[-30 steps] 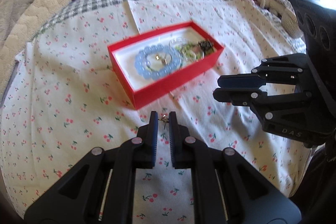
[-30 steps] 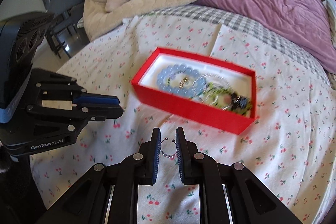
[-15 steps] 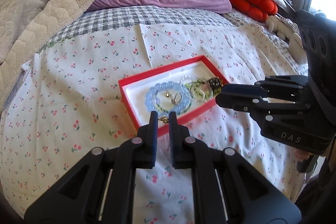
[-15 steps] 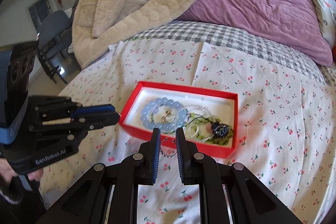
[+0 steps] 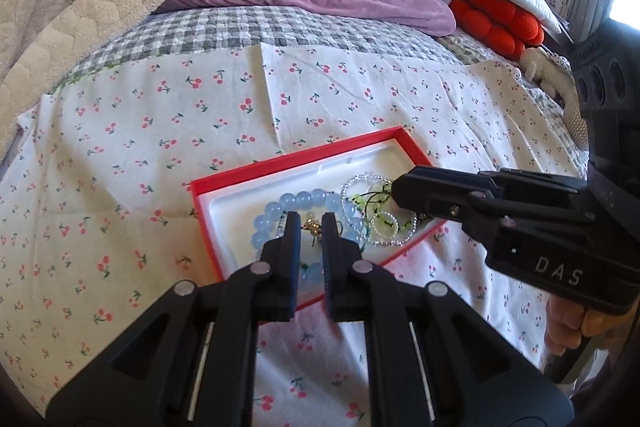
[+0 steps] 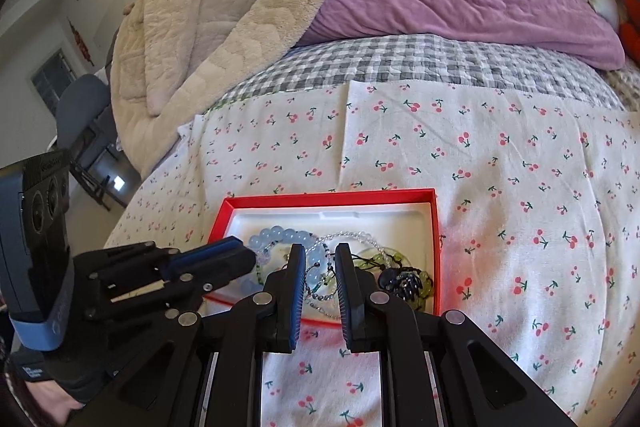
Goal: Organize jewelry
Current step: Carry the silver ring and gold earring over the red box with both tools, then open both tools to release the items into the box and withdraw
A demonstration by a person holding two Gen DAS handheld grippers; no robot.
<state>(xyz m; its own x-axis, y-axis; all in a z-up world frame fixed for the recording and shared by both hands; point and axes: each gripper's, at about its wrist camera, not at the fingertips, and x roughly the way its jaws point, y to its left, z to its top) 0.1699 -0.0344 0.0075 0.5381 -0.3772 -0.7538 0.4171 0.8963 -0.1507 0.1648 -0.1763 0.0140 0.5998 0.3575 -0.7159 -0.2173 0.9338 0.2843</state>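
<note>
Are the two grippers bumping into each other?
Apart. Left wrist view: the clear bracelet shows in the gap between left gripper and right gripper.

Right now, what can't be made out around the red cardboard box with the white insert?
- Left wrist view: the left gripper hides part of the pale blue bead bracelet; the small gold piece it pinches is too small to identify.
- Left wrist view: the right gripper covers the red cardboard box's right end.
- Right wrist view: the right gripper's jaws have just been opening; whether anything is held between them is lost against the tangled jewellery behind.
</note>
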